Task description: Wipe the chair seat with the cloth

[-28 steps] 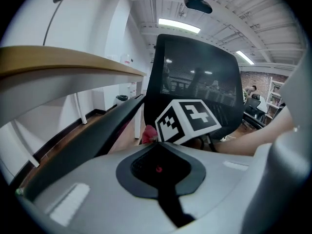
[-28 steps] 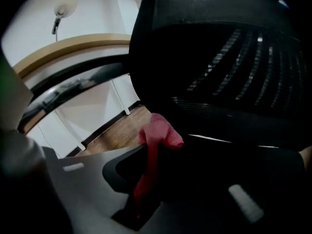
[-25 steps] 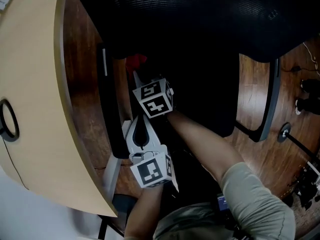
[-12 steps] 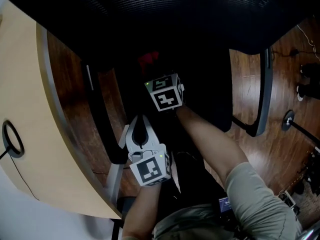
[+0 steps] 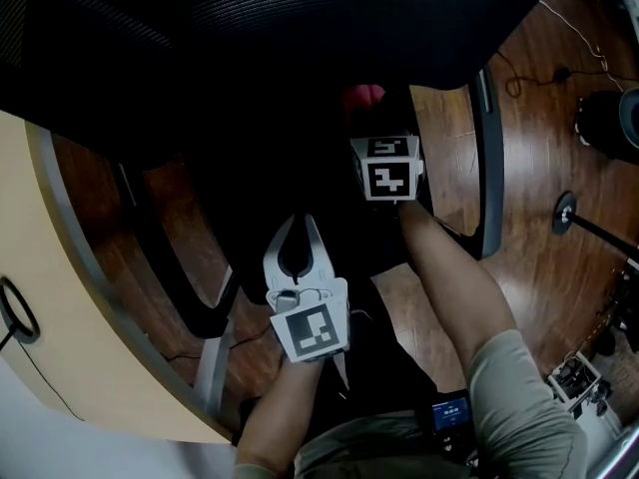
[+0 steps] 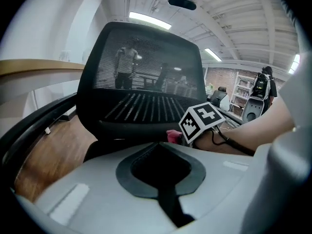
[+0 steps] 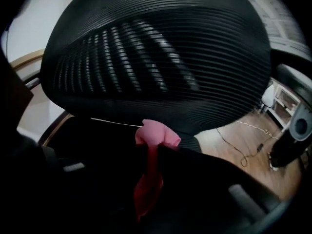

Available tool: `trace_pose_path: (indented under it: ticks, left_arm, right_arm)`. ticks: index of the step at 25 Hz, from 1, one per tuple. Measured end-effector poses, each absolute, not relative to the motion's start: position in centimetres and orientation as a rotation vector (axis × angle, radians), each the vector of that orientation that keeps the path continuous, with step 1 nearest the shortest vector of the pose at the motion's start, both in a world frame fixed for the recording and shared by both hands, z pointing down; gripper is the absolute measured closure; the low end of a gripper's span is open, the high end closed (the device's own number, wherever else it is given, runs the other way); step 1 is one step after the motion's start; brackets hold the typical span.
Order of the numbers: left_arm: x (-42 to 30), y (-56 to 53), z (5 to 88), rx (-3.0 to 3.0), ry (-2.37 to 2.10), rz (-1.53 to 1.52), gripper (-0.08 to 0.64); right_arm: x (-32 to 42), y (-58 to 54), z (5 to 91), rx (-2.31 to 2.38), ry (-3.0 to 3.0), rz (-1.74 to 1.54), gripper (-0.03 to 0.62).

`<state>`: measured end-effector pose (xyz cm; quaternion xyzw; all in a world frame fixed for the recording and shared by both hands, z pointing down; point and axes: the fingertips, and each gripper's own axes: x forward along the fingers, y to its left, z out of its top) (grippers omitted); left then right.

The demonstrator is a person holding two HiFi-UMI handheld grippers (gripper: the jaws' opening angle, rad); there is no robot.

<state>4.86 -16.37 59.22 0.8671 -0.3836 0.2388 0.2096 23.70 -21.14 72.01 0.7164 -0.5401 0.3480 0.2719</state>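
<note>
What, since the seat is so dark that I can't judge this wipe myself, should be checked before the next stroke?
1. Grip: ok, the right gripper is shut on the pink cloth.
2. Cloth touching the chair seat: cannot tell, too dark.
3. Other hand out of the way: ok, the left gripper is shut, empty and apart from the cloth.
4. Side clearance: ok, the armrest stands apart from the right gripper.
5. Cloth clear of the backrest: cannot tell, it sits near the lower edge.

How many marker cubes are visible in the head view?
2. One cube sits on the right gripper, just below the pink cloth; the other cube sits on the left gripper, lower in the picture. None seems hidden.
</note>
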Motion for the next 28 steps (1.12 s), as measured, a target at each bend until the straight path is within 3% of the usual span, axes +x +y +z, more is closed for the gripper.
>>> trace_pose_path:
  ticks: [6, 14, 19, 28]
  left_arm:
    - [6.7, -14.4, 60.9, 2.426, -1.011, 0.679, 0.555]
    - [5.9, -14.0, 61.2, 2.402, -1.035, 0.674, 0.555]
    - [0.2, -16.8, 59.7, 2.346, -1.205, 0.667, 0.555]
    - [-8.7, -16.4, 54.5, 2.296, -1.341, 0.550, 0.555]
  right_arm:
    - [31.0, -16.2, 72.1, 2.067, -1.247, 0.957, 0.528]
    - [30.0, -16.0, 71.6, 2.088, -1.279, 0.963, 0.528]
    - [22.6, -19.5, 67.4, 2.082, -1.461, 0.933, 0.526]
    - [-0.1, -24.3, 64.5, 1.683, -1.997, 0.815, 0.526]
